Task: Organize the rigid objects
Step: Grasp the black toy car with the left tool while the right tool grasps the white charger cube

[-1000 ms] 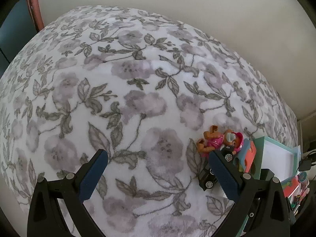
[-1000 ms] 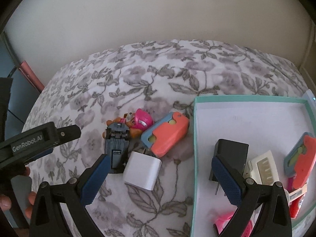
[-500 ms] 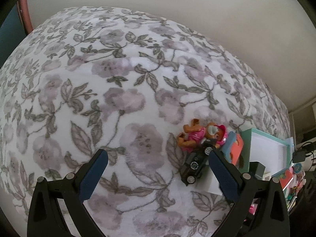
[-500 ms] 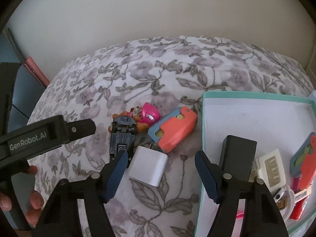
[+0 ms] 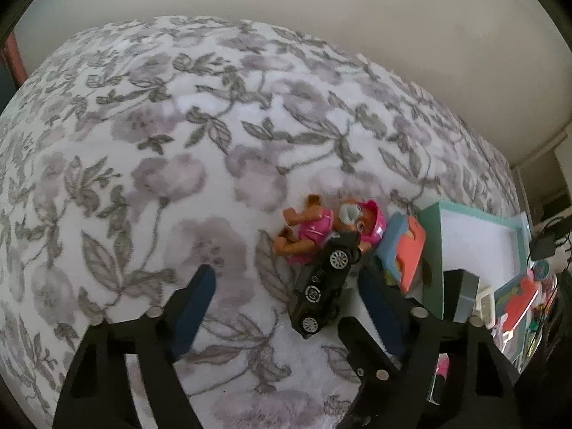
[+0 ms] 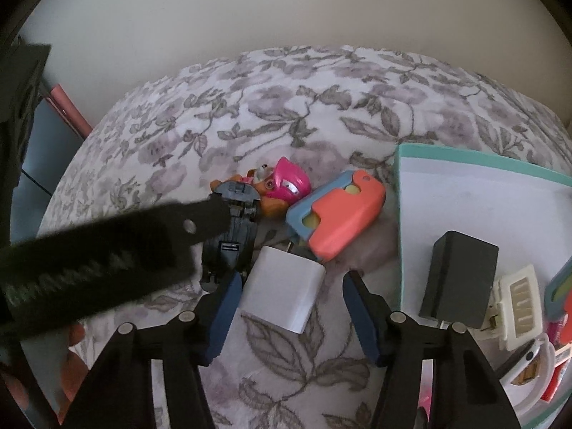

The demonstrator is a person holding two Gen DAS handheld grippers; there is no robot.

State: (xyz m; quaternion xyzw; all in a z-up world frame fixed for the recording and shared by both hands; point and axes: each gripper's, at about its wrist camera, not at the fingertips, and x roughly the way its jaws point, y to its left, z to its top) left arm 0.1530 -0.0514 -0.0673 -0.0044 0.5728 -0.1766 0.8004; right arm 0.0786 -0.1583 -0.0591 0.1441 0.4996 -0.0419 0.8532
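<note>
A white charger cube (image 6: 284, 287) lies on the floral blanket between the open jaws of my right gripper (image 6: 291, 298), which is not closed on it. A black toy car (image 6: 232, 246) lies just left of the cube and shows in the left wrist view (image 5: 321, 287) too. Beyond it lie a pink-helmeted dog figure (image 6: 279, 187) (image 5: 321, 230) and an orange-and-blue toy (image 6: 338, 216) (image 5: 405, 252). My left gripper (image 5: 286, 296) is open and empty, just short of the car. Its arm (image 6: 107, 250) crosses the right wrist view.
A teal-rimmed white box (image 6: 398, 214) stands at the right and holds a black adapter (image 6: 457, 279), a cream plug (image 6: 520, 304) and several small toys. A wall runs behind the bed. A pink pole (image 6: 68, 111) stands at the left.
Both grippers have moved forward toward the toys. The right jaws have narrowed around the white cube. The left gripper's arm has swung in over the black car.
</note>
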